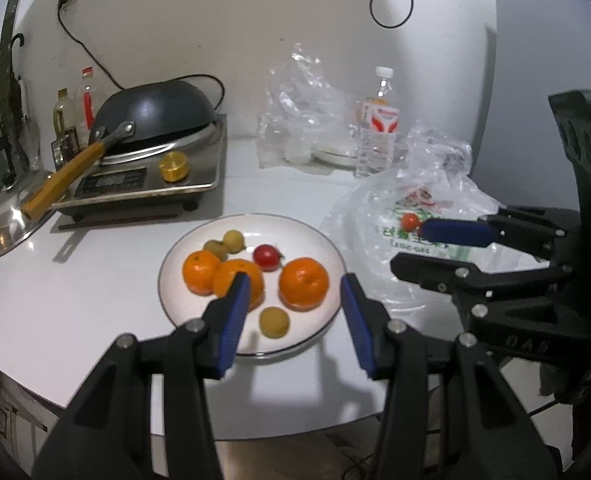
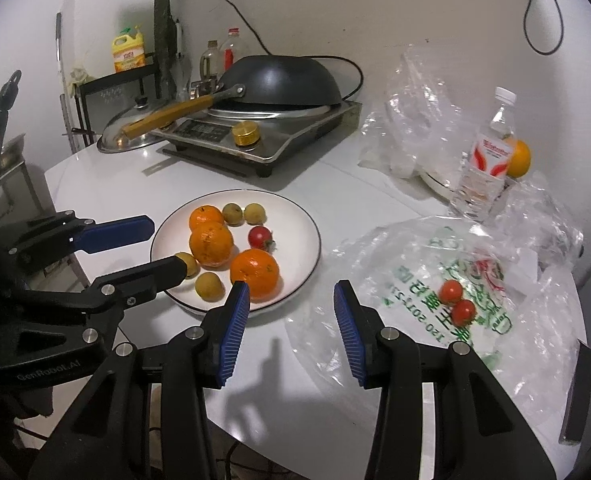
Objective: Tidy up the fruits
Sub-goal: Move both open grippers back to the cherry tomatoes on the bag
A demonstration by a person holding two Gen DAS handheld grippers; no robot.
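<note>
Your plate (image 2: 295, 216), mid-tabletop, already holds three oranges (image 2: 254, 273), four small yellow fruits and one tomato (image 2: 260, 237). Two tomatoes (image 2: 451, 291) remain on the bag (image 2: 395, 256) toward the right edge. Your left gripper (image 1: 295, 308) and right gripper (image 2: 291, 316) both gape, empty.

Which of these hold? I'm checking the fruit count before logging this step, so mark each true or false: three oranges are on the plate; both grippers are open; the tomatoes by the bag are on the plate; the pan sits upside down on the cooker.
1. Three oranges are on the plate. True.
2. The left gripper and right gripper are both open and hold nothing. True.
3. The two loose tomatoes are on the plate. False: they lie on the plastic bag beside it.
4. The pan sits upright on the cooker. False: it is upside down.
</note>
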